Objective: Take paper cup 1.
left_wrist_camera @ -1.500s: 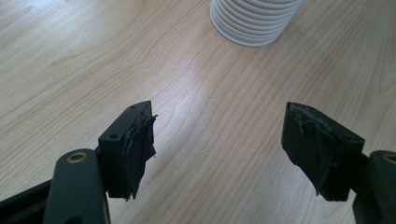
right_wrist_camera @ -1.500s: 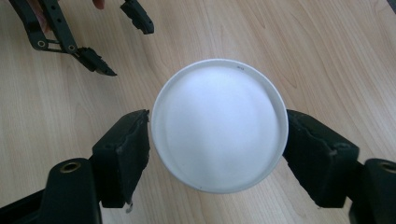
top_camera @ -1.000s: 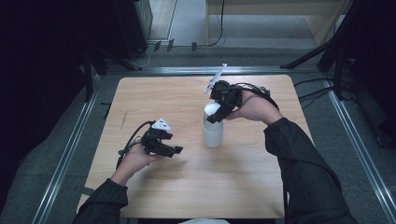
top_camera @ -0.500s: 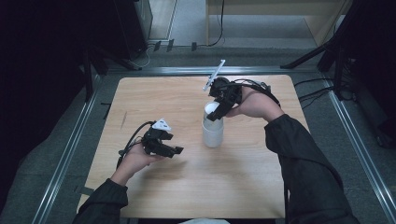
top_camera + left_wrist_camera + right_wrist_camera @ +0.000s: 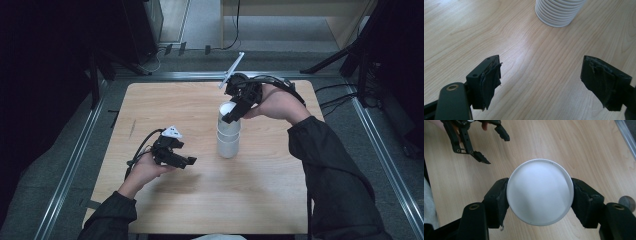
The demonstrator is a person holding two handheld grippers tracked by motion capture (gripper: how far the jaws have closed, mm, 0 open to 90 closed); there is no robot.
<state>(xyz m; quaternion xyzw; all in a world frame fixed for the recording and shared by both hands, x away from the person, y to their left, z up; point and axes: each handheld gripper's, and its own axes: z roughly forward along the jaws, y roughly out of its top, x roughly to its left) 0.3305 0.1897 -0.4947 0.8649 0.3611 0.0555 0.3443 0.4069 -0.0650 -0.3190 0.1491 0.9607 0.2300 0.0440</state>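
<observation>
Wooden table (image 5: 280, 200) unchanged, right hand-held gripper (image 5: 540, 197) still clamping top cup (image 5: 540, 195), left hand-held gripper (image 5: 541, 80) released.

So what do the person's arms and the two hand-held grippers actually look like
Both hand-held grippers are black, with two blocky jaws lined with worn dark padding. The left hand-held gripper carries a grey three-cornered plate on top and trails a black cable. The right hand-held gripper trails black cable too. Both arms wear dark long sleeves.

The left gripper (image 5: 187, 161) hangs low at the person's left, its jaws spread wide with nothing between them, forearm reaching in from the near edge. The right gripper (image 5: 231, 116) tilts steeply downward from a raised, bent wrist, both fingers (image 5: 496, 201) pressed against opposite sides of a cup (image 5: 540, 191).
</observation>
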